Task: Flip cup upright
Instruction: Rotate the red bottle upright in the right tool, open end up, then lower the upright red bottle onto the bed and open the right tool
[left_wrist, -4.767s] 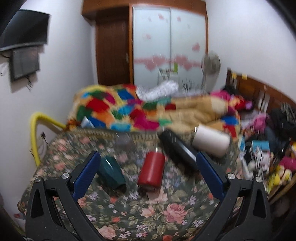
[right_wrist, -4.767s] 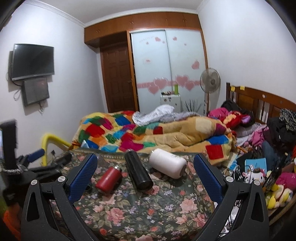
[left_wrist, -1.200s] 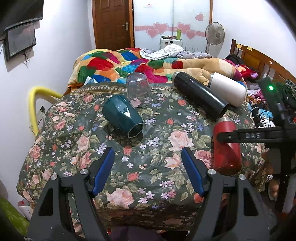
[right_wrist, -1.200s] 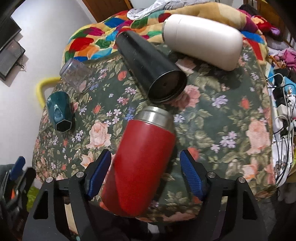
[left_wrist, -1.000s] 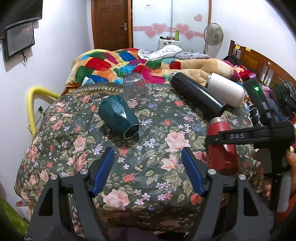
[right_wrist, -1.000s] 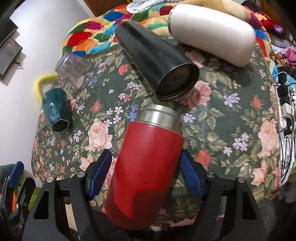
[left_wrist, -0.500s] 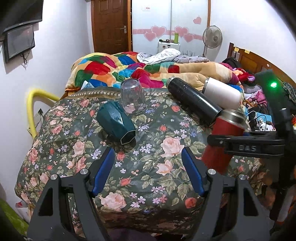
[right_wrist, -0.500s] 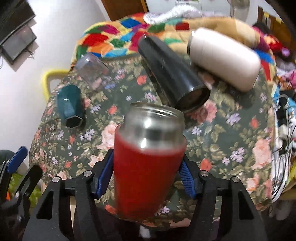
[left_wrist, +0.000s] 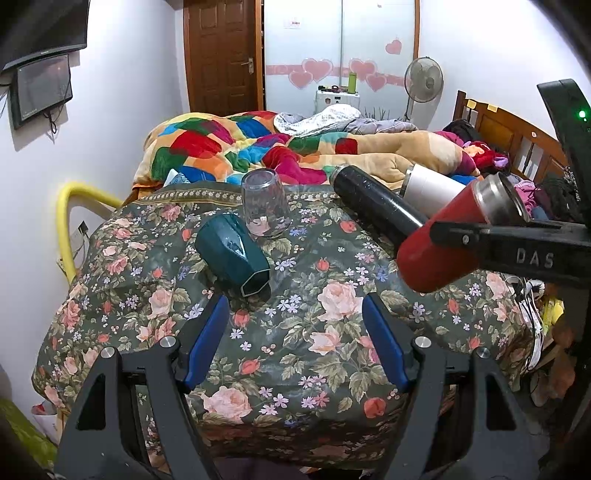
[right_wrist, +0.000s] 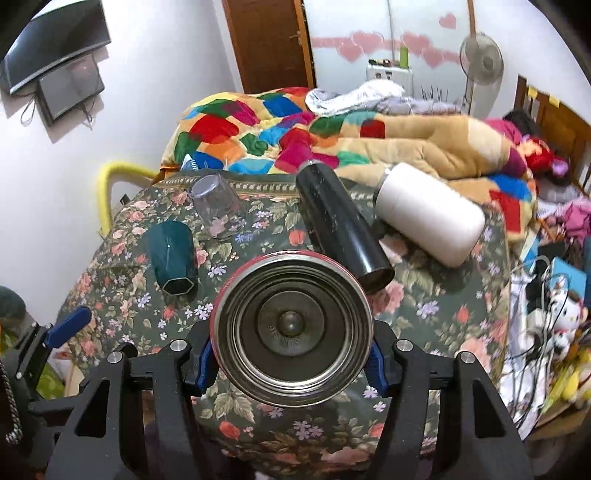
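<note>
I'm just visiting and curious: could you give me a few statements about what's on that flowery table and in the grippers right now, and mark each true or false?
1. The right gripper holds the red flask. True.
2. The left gripper grips the green cup. False: it is open, holding nothing.
3. The glass stands upside down. True.
4. The black flask stands upright. False: it lies on its side.
5. The red flask rests on the table. False: it is held above it, tilted.

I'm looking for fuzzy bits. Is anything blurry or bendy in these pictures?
Left wrist view: sharp, but the door and walls bow outward. Right wrist view: the fan and white bottle are slightly smeared; the red cup mouth fills the view, sharp.
</note>
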